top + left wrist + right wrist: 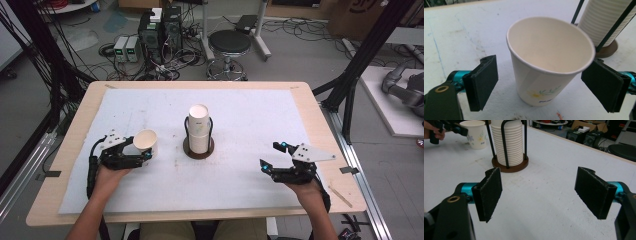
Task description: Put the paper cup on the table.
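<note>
Left tongs (539, 82) spread wide around an upright paper cup (549, 62), pads just clear of its sides, toward the surface's (250, 190) left edge. Right tongs (541, 192) equally wide, gripping nothing, near the right edge. Cup stack in a wire holder (199, 131) standing mid-surface.

A white paper cup (544, 72) is printed with a yellow-and-green flower sprig. White ribbed cups (510, 143) are stacked on a brown base (511, 167). Black pads (490, 192) are mounted on teal posts.
</note>
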`<state>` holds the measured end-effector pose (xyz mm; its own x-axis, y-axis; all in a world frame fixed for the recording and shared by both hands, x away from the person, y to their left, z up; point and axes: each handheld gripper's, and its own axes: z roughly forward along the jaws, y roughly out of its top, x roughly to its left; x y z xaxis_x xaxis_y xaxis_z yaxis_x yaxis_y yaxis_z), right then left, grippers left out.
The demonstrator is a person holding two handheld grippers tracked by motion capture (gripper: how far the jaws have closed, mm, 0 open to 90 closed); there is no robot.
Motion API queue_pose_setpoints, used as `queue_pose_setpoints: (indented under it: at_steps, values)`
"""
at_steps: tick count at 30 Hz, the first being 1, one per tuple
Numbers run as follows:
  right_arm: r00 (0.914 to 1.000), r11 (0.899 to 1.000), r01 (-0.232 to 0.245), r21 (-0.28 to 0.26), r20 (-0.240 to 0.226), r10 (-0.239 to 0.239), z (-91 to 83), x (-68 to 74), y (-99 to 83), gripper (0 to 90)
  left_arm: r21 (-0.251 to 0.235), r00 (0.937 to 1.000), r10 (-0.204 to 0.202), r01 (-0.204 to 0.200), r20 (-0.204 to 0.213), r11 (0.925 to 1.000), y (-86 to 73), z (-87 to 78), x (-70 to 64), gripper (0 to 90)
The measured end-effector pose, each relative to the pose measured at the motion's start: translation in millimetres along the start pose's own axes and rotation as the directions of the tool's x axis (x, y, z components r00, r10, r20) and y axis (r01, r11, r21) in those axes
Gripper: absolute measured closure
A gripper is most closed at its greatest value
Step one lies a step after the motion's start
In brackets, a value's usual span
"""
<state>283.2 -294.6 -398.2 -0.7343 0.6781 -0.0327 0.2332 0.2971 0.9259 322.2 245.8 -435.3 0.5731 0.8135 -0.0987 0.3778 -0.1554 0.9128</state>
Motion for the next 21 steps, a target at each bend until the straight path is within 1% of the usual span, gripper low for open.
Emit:
queue_pose_setpoints:
  at_steps: [3, 4, 5, 7, 8, 11, 13, 14, 16, 18, 19, 21]
  values:
    - [1.0, 1.0, -0.004, 0.004, 0.006, 0.004, -0.6, -1.0, -0.9, 22.5, -0.055, 0.9998, -0.002, 0.003, 0.019, 0.9985, 1.3, -12.0, 0.8, 14.2]
    - [0.9999, 1.0, -0.012, 0.006, 0.007, 0.012, -0.9, -1.1, -1.3, 22.5, -0.075, 0.9997, 0.0, 0.001, 0.023, 0.9972, 1.5, -16.3, 1.1, 14.3]
    - [0.9999, 1.0, -0.011, 0.003, 0.007, 0.011, -1.1, -1.6, -1.5, 22.5, -0.092, 0.9998, 0.0, 0.002, 0.022, 0.9958, 1.7, -20.9, 1.4, 14.2]
    - [0.9999, 1.0, -0.011, 0.009, 0.013, 0.011, -1.7, -2.1, -1.9, 22.5, -0.14, 0.9998, -0.011, 0.014, 0.017, 0.99, 2.3, -29.9, 2.9, 14.2]
    - [0.9998, 1.0, -0.01, 0.009, 0.016, 0.009, -1.7, -2.7, -2.1, 22.5, -0.171, 0.9995, -0.02, 0.024, 0.023, 0.9851, 2.6, -34.2, 4.2, 14.2]
    - [0.9994, 1.0, -0.012, 0.014, 0.034, 0.011, -2.5, -4.3, -3.3, 22.5, -0.252, 0.9988, -0.036, 0.043, 0.033, 0.9669, 2.9, -44.8, 5.8, 14.2]
    - [0.9985, 1.0, -0.02, 0.023, 0.051, 0.019, -3.1, -4.6, -3.9, 22.5, -0.286, 0.9983, -0.037, 0.049, 0.046, 0.9569, 2.7, -49.3, 5.6, 14.2]
    - [0.9982, 1.0, -0.014, 0.026, 0.059, 0.013, -3.5, -5.8, -4.3, 22.5, -0.297, 0.9979, -0.035, 0.05, 0.053, 0.9536, 2.8, -50.6, 4.9, 14.2]
    - [0.9977, 0.999, -0.024, 0.023, 0.064, 0.023, -4.2, -6.5, -5.0, 22.5, -0.301, 0.9985, -0.025, 0.039, 0.049, 0.953, 3.2, -52.3, 3.7, 14.2]
    - [0.9974, 0.999, -0.025, 0.021, 0.068, 0.023, -4.8, -8.5, -5.6, 22.5, -0.31, 0.9983, -0.023, 0.038, 0.055, 0.95, 3.4, -53.3, 2.3, 14.3]
    - [0.9973, 0.999, -0.032, 0.024, 0.066, 0.031, -5.3, -8.5, -6.1, 22.5, -0.313, 0.9983, -0.02, 0.036, 0.054, 0.9492, 3.5, -53.7, 1.5, 14.3]
    - [0.9971, 0.999, -0.034, 0.022, 0.07, 0.032, -6.6, -8.3, -6.1, 22.5, -0.314, 0.9986, -0.015, 0.031, 0.051, 0.949, 3.4, -54.2, -0.1, 14.5]
